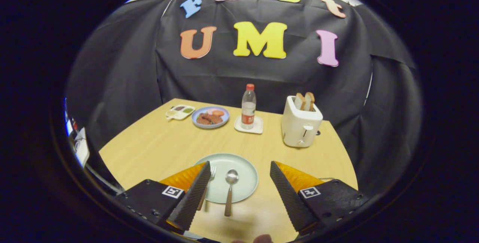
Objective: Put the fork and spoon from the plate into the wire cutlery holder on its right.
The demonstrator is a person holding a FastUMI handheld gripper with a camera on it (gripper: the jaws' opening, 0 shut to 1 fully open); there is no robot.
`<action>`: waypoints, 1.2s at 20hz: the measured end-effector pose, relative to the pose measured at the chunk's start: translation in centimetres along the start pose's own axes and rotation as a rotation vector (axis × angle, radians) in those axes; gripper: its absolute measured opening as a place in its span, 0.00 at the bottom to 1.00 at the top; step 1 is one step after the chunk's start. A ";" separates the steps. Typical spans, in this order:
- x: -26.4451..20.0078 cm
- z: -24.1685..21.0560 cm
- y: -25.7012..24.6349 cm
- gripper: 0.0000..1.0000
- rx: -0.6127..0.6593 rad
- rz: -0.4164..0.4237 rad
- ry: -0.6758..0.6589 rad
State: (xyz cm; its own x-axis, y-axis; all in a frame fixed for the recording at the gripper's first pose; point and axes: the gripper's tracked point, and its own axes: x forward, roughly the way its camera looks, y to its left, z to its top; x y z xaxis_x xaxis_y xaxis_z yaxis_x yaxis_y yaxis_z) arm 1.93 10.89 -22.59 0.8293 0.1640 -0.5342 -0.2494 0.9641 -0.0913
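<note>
A pale green plate [245,168] lies on the wooden table just ahead of my fingers. On it the spoon [230,188] points bowl-away, its handle running over the near rim between the fingers. To its left lies the fork [210,177], partly hidden by my left finger [194,194]. My gripper [240,165] hangs open above the plate's near side, with nothing between the fingers. A thin bit of wire [326,178], perhaps the cutlery holder, peeks out behind my right finger [288,194]; the rest of it is hidden.
A white toaster [300,125] with two bread slices stands at the back right. A water bottle [248,107] on a coaster, a blue plate of food [210,117] and a small white tray [180,111] line the far edge. Black cloth walls surround the table.
</note>
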 end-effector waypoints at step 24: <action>11.1 -13.0 2.3 0.17 -0.036 -0.031 0.423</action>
State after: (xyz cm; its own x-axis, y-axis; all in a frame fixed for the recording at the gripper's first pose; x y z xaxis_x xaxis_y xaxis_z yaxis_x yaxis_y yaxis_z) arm 4.09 12.20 -39.64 0.5601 0.0275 -0.8280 -0.2511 0.9581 -0.1380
